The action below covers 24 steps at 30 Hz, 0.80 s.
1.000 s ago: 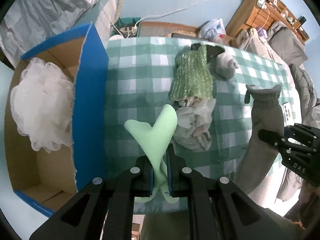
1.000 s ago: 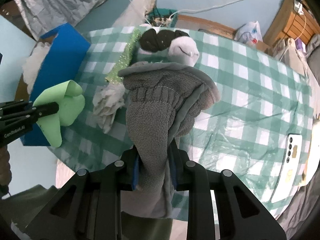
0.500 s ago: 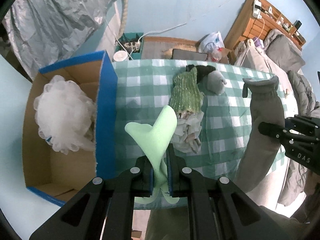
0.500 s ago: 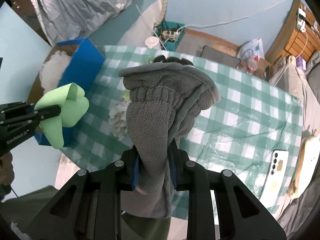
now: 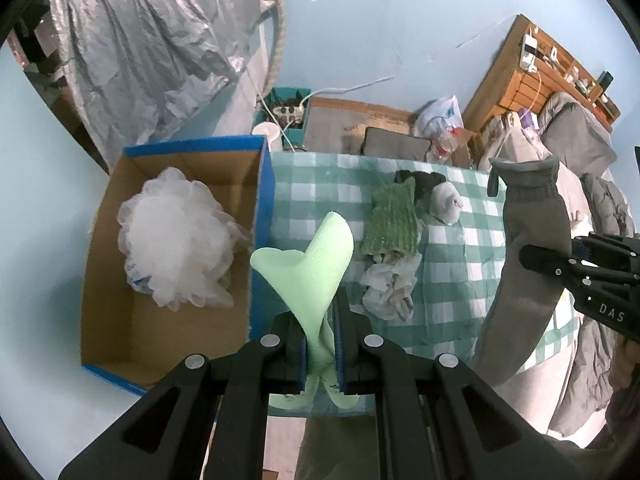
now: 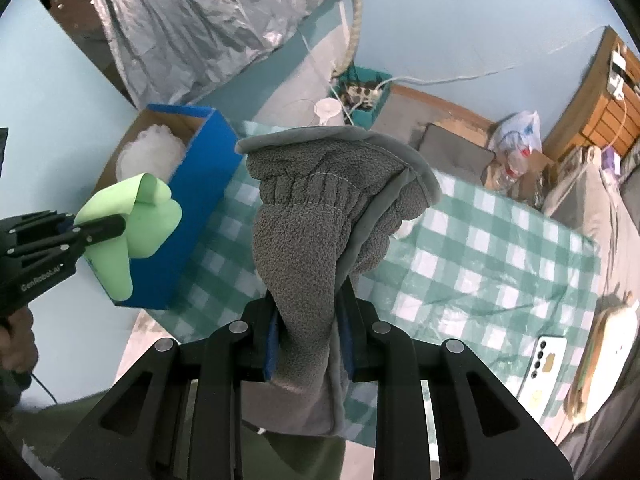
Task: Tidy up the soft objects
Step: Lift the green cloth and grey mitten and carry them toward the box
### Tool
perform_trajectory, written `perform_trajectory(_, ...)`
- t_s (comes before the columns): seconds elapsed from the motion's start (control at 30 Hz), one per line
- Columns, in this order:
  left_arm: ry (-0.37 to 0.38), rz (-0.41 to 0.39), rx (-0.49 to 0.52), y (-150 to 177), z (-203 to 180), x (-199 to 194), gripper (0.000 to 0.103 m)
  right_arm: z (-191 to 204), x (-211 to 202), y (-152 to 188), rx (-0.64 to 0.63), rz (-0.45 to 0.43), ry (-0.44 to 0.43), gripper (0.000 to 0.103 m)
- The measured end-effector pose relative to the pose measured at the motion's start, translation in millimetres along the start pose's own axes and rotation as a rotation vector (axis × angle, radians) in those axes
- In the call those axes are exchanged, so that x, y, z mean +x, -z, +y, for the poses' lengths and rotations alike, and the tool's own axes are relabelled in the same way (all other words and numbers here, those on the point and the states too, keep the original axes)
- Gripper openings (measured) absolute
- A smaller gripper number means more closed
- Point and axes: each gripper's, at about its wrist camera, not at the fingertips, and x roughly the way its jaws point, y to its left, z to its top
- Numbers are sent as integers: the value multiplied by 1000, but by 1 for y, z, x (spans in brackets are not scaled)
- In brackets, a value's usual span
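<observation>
My left gripper (image 5: 322, 344) is shut on a pale green foam sheet (image 5: 316, 268), held high above the table's near edge beside the blue cardboard box (image 5: 262, 216). A white mesh pouf (image 5: 176, 236) lies in the box. My right gripper (image 6: 310, 340) is shut on a grey fleece glove (image 6: 316, 216), also held high; the glove shows in the left wrist view (image 5: 528, 248). On the green checked tablecloth (image 5: 452, 280) lie a green glittery cloth (image 5: 390, 220), a crumpled white cloth (image 5: 390, 284) and a grey and black plush (image 5: 440, 196).
A phone (image 6: 546, 364) and a flat wooden item (image 6: 608, 344) lie at the table's right end. Behind the table are a power strip in a teal bin (image 5: 286, 110), a plastic bag (image 5: 438, 114) and a wooden shelf (image 5: 532, 72). Silver sheeting (image 5: 140, 48) hangs at the left.
Both grippers have risen well above the table with their items; the table and box look smaller and farther. The left gripper has drifted slightly toward the box.
</observation>
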Motion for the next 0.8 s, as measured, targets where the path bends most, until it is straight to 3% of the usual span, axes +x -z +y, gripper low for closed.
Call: perform_trajectory(0.8, -52, -42, -112, 4, 70, -21, 11, 90, 21, -60, -140, -18, -104, 23)
